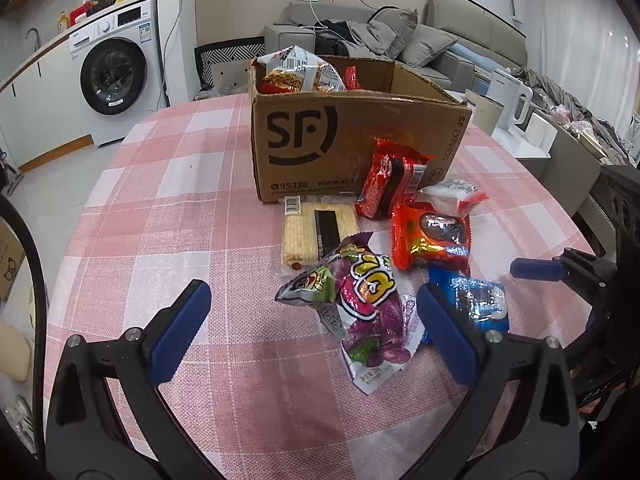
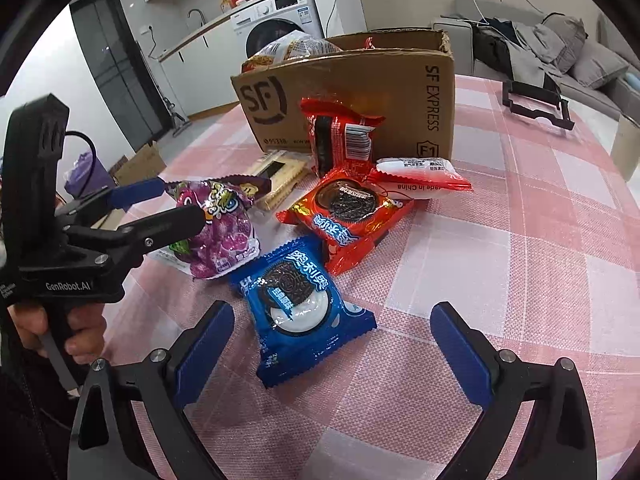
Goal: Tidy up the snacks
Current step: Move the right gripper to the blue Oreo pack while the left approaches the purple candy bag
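Note:
A brown SF cardboard box [image 1: 340, 140] [image 2: 380, 92] stands on the pink checked tablecloth [image 1: 180, 220], with snack bags inside. In front of it lie a purple candy bag [image 1: 368, 300] [image 2: 224, 232], a blue Oreo pack [image 2: 304, 312] [image 1: 480, 300], an orange-red Oreo pack [image 1: 432, 236] [image 2: 348, 216], a red cookie pack [image 1: 388, 176] [image 2: 340, 136], a white-red packet [image 1: 452, 196] [image 2: 416, 176] and a cracker pack [image 1: 316, 232]. My left gripper [image 1: 312, 328] is open, low, its fingers either side of the purple bag. My right gripper [image 2: 332, 352] is open, just short of the blue pack.
A washing machine [image 1: 116, 72] and counter stand beyond the table's left. A grey sofa [image 1: 400, 36] is behind. A black frame [image 2: 536, 104] lies on the table at the far right. White containers [image 1: 516, 104] sit past the right edge.

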### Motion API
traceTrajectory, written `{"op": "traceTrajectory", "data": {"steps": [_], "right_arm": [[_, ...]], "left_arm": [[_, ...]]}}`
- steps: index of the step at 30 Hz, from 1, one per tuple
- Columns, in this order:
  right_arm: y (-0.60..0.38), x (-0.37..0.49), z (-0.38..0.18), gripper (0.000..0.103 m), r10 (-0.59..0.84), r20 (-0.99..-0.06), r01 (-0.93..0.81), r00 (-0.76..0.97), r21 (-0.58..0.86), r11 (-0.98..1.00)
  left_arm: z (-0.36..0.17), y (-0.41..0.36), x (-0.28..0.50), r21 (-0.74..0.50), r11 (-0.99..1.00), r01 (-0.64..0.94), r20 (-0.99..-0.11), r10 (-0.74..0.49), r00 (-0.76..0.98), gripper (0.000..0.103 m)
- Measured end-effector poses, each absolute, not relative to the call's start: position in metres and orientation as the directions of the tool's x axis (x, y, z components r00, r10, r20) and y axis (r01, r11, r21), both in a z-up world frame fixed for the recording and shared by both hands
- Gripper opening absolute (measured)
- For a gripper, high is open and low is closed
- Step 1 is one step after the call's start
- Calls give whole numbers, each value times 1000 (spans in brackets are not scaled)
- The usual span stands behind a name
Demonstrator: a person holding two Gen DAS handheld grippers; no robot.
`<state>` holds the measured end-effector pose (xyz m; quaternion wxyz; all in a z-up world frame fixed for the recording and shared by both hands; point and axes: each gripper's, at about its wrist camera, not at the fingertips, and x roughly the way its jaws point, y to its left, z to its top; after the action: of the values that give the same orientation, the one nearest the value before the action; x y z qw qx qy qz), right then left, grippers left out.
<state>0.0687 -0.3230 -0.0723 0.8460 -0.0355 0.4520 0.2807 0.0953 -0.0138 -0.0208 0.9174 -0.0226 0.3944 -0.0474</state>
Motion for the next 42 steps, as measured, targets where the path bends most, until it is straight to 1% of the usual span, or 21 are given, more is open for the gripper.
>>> {"op": "traceTrajectory", "data": {"steps": [4,12,18,21,26,30,33,35,37,38,39,42], "right_arm": [[-326,69,-76,98,398,-802,-499,444,148,854],[-347,78,-75,98,349,-813,-452,466,120,884],[-364,87,-74,98,283,-812,-351,510,104,931],[-365,87,-72,98,296,-810,-349,506,122,929],[-349,83,-70,98,356,-802,-402,481,159,902],[-328,81,-73,98,365,-808,-435,463,152,887],[-320,81,-76,97,363,-812,-442,457,147,885],[-317,82,-79,94,361,-815,-446,453,144,883],[-314,82,-80,92,353,-815,-452,459,128,883],[-313,82,-80,91,351,-815,-455,461,123,882],[-312,82,-80,90,351,-815,-456,462,122,882],[-312,81,-80,82,351,-811,-459,467,117,881]], "left_arm": [[-26,-13,98,-88,994,68,-732,-111,672,102],[-33,-12,102,-87,994,68,-744,-111,659,102],[-37,-12,102,-84,993,80,-747,-116,654,102],[-38,-10,102,-93,992,81,-747,-123,653,102],[-41,-8,103,-110,991,78,-746,-135,652,101],[-42,-7,105,-127,989,80,-745,-148,650,94],[-43,-7,106,-145,985,92,-744,-170,646,85],[-44,-9,107,-151,983,103,-746,-182,641,80],[-44,-11,108,-157,980,120,-746,-197,636,70],[-44,-13,108,-160,979,129,-745,-206,635,66],[-44,-15,108,-166,976,139,-743,-216,633,60],[-43,-19,107,-162,976,149,-743,-220,633,56]]}}
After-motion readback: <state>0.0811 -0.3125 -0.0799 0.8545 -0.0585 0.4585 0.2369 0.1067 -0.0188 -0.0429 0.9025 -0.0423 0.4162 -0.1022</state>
